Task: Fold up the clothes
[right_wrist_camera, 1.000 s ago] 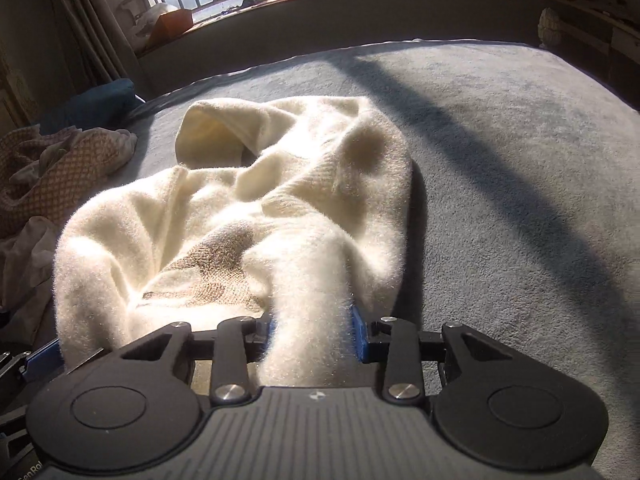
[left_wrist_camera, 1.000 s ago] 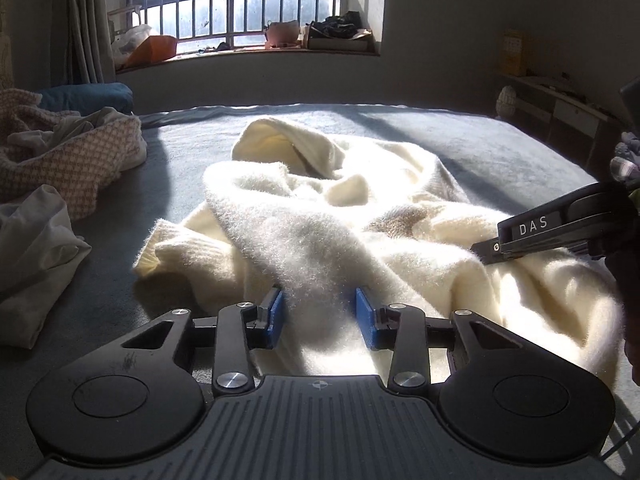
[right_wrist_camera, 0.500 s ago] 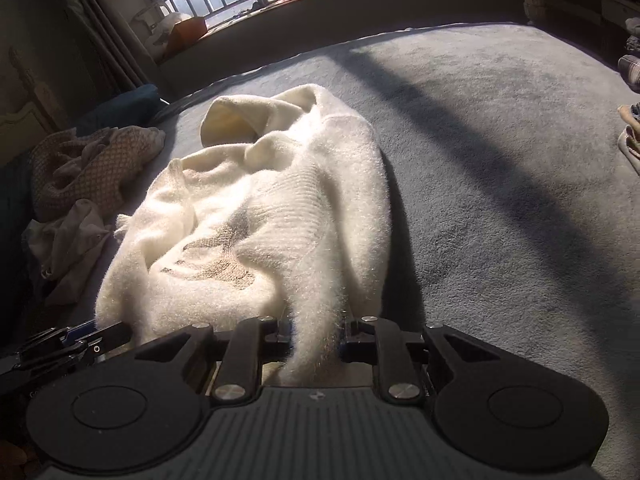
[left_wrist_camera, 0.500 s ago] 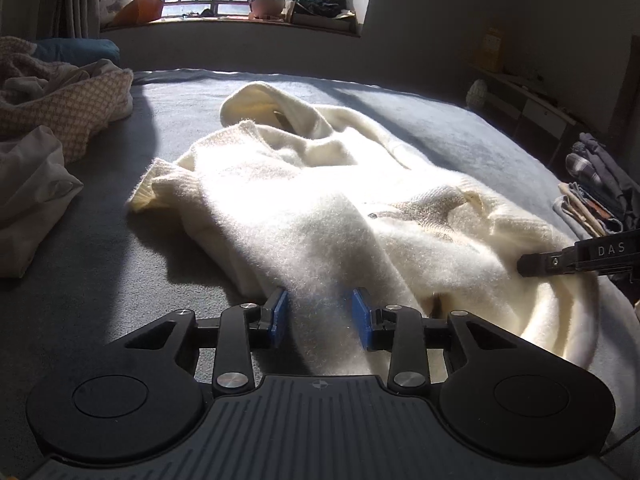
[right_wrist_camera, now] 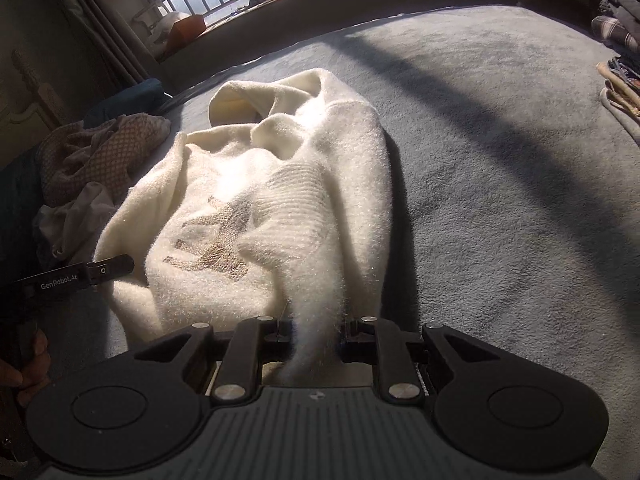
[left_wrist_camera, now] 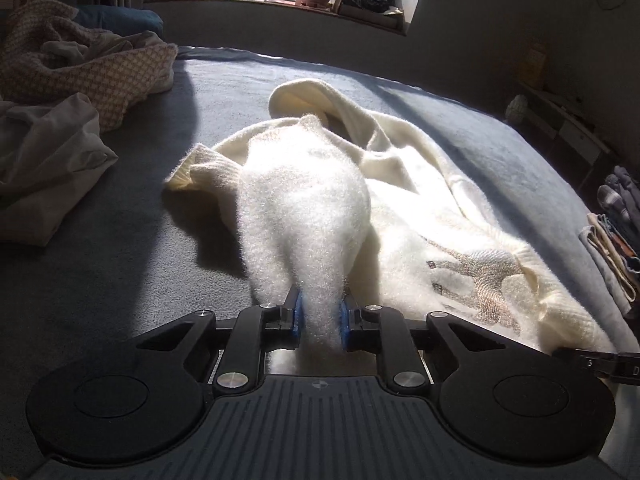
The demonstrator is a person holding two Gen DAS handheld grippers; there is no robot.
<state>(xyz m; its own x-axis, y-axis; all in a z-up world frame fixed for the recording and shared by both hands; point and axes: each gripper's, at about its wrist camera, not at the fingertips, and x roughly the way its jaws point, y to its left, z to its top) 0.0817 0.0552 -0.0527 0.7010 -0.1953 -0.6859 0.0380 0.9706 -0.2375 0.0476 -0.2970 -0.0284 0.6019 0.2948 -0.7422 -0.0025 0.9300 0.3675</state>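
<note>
So there's this fluffy cream knit sweater (left_wrist_camera: pixel 420 208) with a brownish woven pattern on the front, lying rumpled on a grey-blue bed cover (left_wrist_camera: pixel 120 280), spreading out ahead of both tools. The left hand-held gripper (left_wrist_camera: pixel 320 320) has a bunched-up fold of it between the blue pads (left_wrist_camera: pixel 297 316), jaws closing in on the fuzz, and the fabric rises in a puffy hump right in front of it. The right hand-held gripper (right_wrist_camera: pixel 314 338) is clamped on another pinch of the same sweater along its nearer edge, the knit stretching away from it toward the window.

Off to the left of the left hand-held gripper sits a heap of other laundry: a beige checked garment (left_wrist_camera: pixel 100 72) and a pale crumpled cloth (left_wrist_camera: pixel 48 160). Far right, a stack of folded clothes (left_wrist_camera: pixel 616 240) at the bed's edge.
</note>
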